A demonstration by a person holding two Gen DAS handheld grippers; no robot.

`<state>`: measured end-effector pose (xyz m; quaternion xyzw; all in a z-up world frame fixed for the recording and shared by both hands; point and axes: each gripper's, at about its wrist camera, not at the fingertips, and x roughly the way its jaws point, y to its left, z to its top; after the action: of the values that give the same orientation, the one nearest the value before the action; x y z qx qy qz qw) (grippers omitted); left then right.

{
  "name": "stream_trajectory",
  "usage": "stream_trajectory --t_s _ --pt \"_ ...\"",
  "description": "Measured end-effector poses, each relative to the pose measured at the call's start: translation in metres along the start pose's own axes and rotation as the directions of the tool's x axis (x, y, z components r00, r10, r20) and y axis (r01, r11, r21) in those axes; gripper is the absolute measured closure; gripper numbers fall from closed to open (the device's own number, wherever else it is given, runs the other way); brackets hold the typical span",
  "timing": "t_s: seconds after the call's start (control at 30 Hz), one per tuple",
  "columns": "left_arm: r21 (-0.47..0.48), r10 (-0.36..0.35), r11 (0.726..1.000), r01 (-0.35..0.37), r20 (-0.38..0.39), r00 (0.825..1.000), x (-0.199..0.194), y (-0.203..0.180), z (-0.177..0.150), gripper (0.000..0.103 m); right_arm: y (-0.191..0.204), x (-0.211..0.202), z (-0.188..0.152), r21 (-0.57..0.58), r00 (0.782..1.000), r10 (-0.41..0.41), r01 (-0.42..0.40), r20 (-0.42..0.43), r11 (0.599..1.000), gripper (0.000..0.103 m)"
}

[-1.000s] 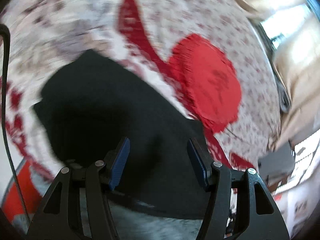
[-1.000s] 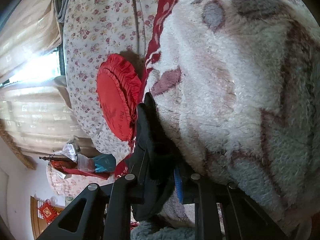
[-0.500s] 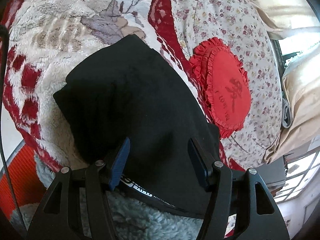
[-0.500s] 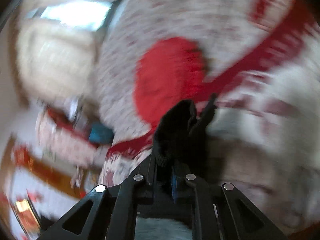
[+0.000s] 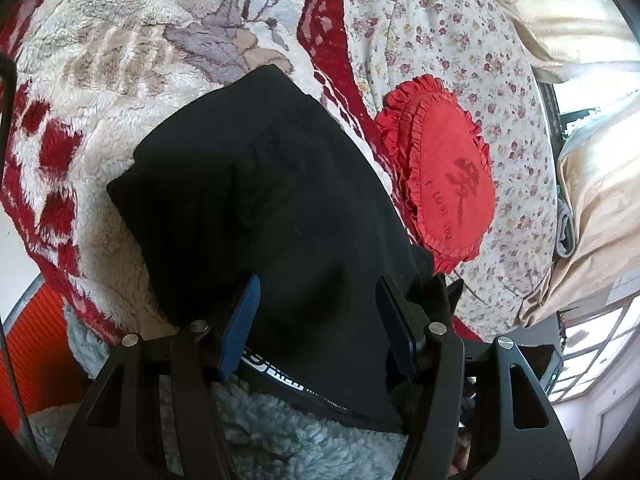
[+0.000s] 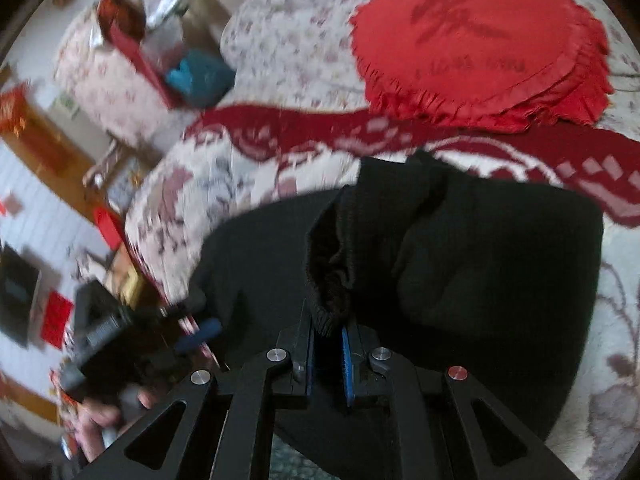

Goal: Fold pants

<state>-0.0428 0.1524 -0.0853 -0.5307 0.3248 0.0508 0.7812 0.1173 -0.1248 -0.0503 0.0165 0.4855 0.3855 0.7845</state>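
Left wrist view shows the black pants (image 5: 272,216), a soft matte knit, lying folded in a rough rectangle on a shaggy fleece blanket (image 5: 120,52) patterned in cream, grey and red. The left hand-held gripper (image 5: 316,312) stands spread above the pants' near part, its ribbed blue pads (image 5: 242,320) apart and not pressing the cloth. A printed white-lettered band shows just below. Right of the pants sits a round red frilled cushion (image 5: 444,176) on a floral quilt (image 5: 452,40). The right hand-held gripper (image 6: 328,344), having just closed, pinches a ribbed cuff (image 6: 332,264) of the pants. Beyond are curtains and a window.
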Motion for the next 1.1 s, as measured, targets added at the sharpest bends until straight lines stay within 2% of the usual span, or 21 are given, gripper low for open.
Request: stream_trajectory --t_s 0.13,0.3,0.4,0.47,0.53,0.57,0.63,0.67,0.7,0.77,0.83,0.87,0.9,0.93,0.97,1.0,1.03,1.1 --pt "0.0 0.005 1.0 -0.005 0.002 1.0 -0.001 -0.001 -0.001 0.043 0.003 0.002 0.001 -0.041 1.0 0.002 -0.003 -0.013 0.999 0.093" --pt "0.003 0.007 1.0 -0.007 0.0 1.0 -0.002 0.0 0.0 0.043 0.004 0.021 -0.002 -0.063 0.996 -0.035 0.03 -0.082 0.998 0.091" --pt "0.001 0.008 1.0 -0.008 0.0 1.0 0.0 -0.002 0.0 0.043 0.003 0.017 -0.002 -0.04 0.996 0.016 -0.02 -0.084 0.999 0.081" --pt "0.012 0.019 1.0 -0.019 0.0 1.0 -0.001 -0.004 0.0 0.043 0.003 0.003 -0.002 -0.022 0.995 0.064 -0.066 -0.079 0.998 0.08" --pt "0.04 0.043 0.998 -0.043 0.0 0.999 -0.001 -0.011 -0.001 0.043 0.001 -0.023 -0.005 -0.019 0.993 0.119 -0.119 -0.009 0.993 0.08" --pt "0.073 0.054 0.996 -0.054 0.008 0.999 -0.003 -0.018 -0.001 0.043 -0.005 -0.045 -0.007 -0.019 0.99 0.131 -0.13 0.056 0.991 0.08" --pt "0.162 0.042 0.986 -0.045 0.025 0.999 -0.006 -0.037 -0.003 0.043 -0.018 -0.073 -0.012 -0.001 0.985 0.1 -0.1 0.139 0.995 0.08" --pt "0.217 0.025 0.976 -0.032 0.033 0.999 -0.008 -0.051 -0.004 0.043 -0.029 -0.089 -0.016 0.022 0.982 0.047 -0.052 0.183 0.998 0.08" --pt "0.306 -0.004 0.952 -0.005 0.029 1.0 -0.007 -0.072 -0.006 0.043 -0.039 -0.099 -0.02 0.049 0.978 -0.026 0.016 0.208 0.999 0.08" --pt "0.434 -0.039 0.9 0.045 -0.023 0.999 0.001 -0.105 -0.01 0.043 -0.059 -0.11 -0.031 0.114 0.965 -0.177 0.157 0.193 0.981 0.08" --pt "0.578 -0.069 0.807 0.124 -0.117 0.991 0.017 -0.144 -0.018 0.043 -0.076 -0.114 -0.04 0.18 0.977 -0.115 0.081 0.182 0.98 0.08" --pt "0.647 -0.076 0.746 0.157 -0.152 0.985 0.025 -0.162 -0.024 0.043 -0.08 -0.117 -0.042 0.199 0.975 -0.096 0.055 0.2 0.979 0.08" --pt "0.713 -0.084 0.671 0.202 -0.198 0.977 0.037 -0.18 -0.03 0.043 -0.082 -0.12 -0.043 0.207 0.972 -0.097 0.052 0.214 0.977 0.08" --pt "0.743 -0.08 0.631 0.222 -0.223 0.972 0.047 -0.189 -0.033 0.047 -0.083 -0.12 -0.044 0.214 0.971 -0.092 0.044 0.219 0.976 0.08" --pt "0.763 -0.06 0.606 0.226 -0.239 0.969 0.058 -0.196 -0.034 0.063 -0.084 -0.118 -0.044 0.218 0.974 -0.08 0.033 0.213 0.975 0.08" --pt "0.77 -0.022 0.596 0.227 -0.267 0.963 0.073 -0.199 -0.035 0.082 -0.085 -0.116 -0.043 0.22 0.977 -0.073 0.027 0.202 0.975 0.08" --pt "0.773 0.009 0.594 0.221 -0.282 0.959 0.084 -0.2 -0.034 0.088 -0.086 -0.115 -0.044 0.22 0.979 -0.073 0.03 0.191 0.975 0.08" --pt "0.797 0.11 0.58 0.169 -0.282 0.953 0.109 -0.192 -0.035 0.091 -0.083 -0.111 -0.043 0.208 0.983 -0.074 0.037 0.17 0.977 0.08"
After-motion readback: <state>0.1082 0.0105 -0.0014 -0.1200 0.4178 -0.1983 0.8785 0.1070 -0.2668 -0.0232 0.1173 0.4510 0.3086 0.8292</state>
